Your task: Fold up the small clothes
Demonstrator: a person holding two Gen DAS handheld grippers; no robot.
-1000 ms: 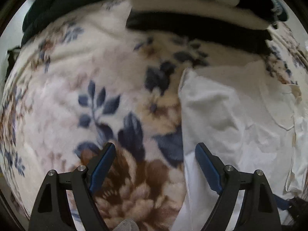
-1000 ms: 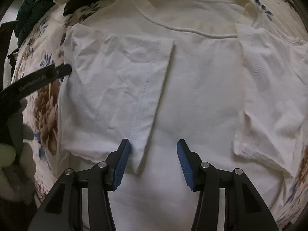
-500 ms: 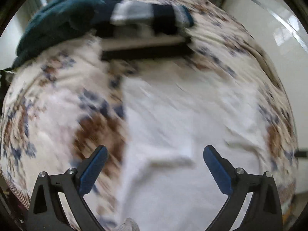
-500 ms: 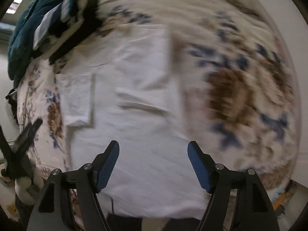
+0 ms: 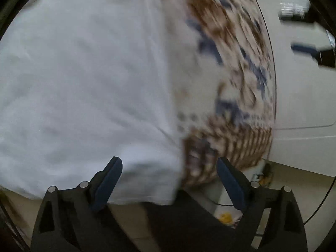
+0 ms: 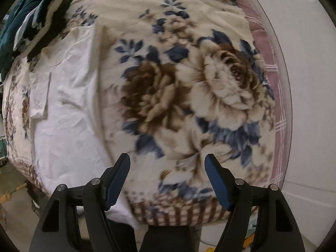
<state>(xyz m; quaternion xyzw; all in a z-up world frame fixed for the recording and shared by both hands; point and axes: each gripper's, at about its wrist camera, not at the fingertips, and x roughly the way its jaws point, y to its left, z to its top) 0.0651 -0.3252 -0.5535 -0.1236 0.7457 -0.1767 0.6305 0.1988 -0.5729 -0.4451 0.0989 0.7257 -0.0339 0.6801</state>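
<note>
A white T-shirt point(image 5: 84, 84) lies flat on a floral blanket point(image 5: 231, 73), with both sleeves folded inward; it also shows in the right wrist view point(image 6: 69, 115) at the left. My left gripper point(image 5: 169, 168) is open and empty, over the shirt's bottom hem near its right corner at the bed's front edge. My right gripper point(image 6: 167, 164) is open and empty, over bare blanket point(image 6: 189, 94) to the right of the shirt, near the front edge. The left wrist view is motion-blurred.
A pile of dark teal, black and striped clothes point(image 6: 31, 16) lies at the far left of the bed. A pale wall point(image 6: 310, 105) runs along the right side. The floor point(image 6: 16, 210) shows below the bed's front edge.
Both grippers pulled back toward the bed's front edge and swung right. The left now looks at the shirt's lower hem; the right has left the shirt for bare blanket. Both stay open.
</note>
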